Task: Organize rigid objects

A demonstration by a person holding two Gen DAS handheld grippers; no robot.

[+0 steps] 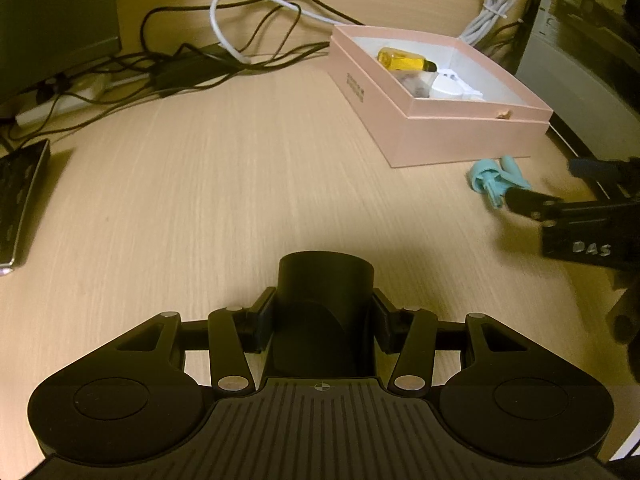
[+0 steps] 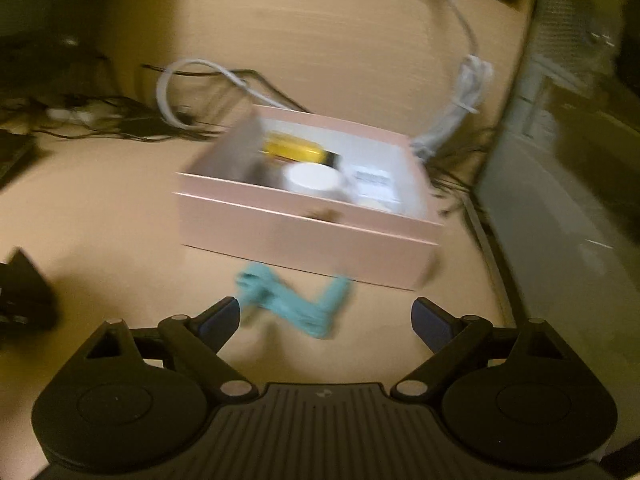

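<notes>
My left gripper is shut on a black cylinder and holds it above the wooden desk. A pink open box sits at the far right, with a yellow bottle and white items inside. It also shows in the right wrist view, blurred. A teal plastic piece lies on the desk in front of the box, also in the left wrist view. My right gripper is open, with its fingers on either side of the teal piece, just short of it.
Tangled black and white cables and a power strip lie at the back of the desk. A dark flat device lies at the left edge. A grey computer case stands on the right. A monitor stands back left.
</notes>
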